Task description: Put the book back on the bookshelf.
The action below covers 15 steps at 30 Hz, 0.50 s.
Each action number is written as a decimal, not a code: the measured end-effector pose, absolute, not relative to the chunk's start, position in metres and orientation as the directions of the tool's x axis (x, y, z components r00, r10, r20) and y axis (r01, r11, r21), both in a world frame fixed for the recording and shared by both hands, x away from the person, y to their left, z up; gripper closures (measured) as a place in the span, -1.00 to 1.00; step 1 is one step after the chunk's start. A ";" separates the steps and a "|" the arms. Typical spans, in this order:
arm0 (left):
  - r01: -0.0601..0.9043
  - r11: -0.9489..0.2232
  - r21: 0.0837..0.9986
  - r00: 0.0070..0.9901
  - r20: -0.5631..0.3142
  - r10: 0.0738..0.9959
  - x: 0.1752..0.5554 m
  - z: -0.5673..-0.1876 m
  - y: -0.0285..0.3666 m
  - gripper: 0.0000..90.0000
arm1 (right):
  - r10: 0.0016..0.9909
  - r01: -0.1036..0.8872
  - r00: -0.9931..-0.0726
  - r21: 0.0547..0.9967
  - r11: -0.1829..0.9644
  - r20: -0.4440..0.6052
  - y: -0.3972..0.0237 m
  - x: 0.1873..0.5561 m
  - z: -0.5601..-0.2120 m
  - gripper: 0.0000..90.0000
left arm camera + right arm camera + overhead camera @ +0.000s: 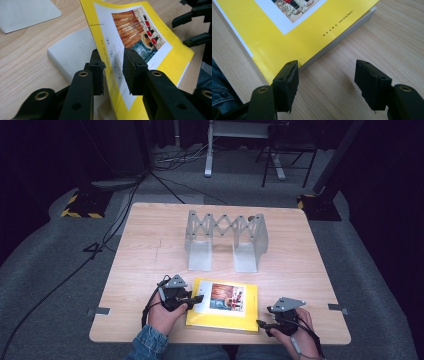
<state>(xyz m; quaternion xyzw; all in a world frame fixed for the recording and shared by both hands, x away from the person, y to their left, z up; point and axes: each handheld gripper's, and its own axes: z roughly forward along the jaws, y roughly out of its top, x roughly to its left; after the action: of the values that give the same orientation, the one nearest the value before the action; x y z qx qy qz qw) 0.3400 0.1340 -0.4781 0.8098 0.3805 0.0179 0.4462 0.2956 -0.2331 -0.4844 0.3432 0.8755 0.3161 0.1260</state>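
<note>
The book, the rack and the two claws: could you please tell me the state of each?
Book: flat on the table, front cover lifted.
Cover: raised off the pages, between the left claw's jaws.
Left claw: shut on cover.
Right claw: open, beside the book's corner.
Rack: upright, expanded.

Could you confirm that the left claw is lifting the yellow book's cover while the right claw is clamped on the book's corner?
Not quite: the right claw is open beside the yellow paperback book, gripping nothing, as the right gripper view shows. The left claw is indeed lifting the cover.
</note>
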 end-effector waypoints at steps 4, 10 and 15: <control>0.626 -0.271 0.731 0.697 -0.369 0.615 0.341 -0.476 0.140 0.76 | 0.682 0.520 -0.731 0.643 0.562 -0.005 -0.233 0.295 -0.485 -0.20; 0.630 -0.260 0.732 0.709 -0.405 0.578 0.337 -0.466 0.142 0.98 | 0.681 0.500 -0.732 0.661 0.560 -0.023 -0.235 0.291 -0.482 -0.24; 0.606 -0.270 0.748 0.723 -0.377 0.578 0.333 -0.452 0.139 0.99 | 0.684 0.462 -0.727 0.695 0.551 -0.058 -0.235 0.284 -0.473 -0.29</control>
<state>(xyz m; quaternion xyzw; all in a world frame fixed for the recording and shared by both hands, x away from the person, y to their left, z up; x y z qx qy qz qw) 0.3332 0.1387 -0.4518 0.7968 0.3715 -0.0148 0.4763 0.2841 -0.2354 -0.4735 0.3311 0.8652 0.3392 0.1634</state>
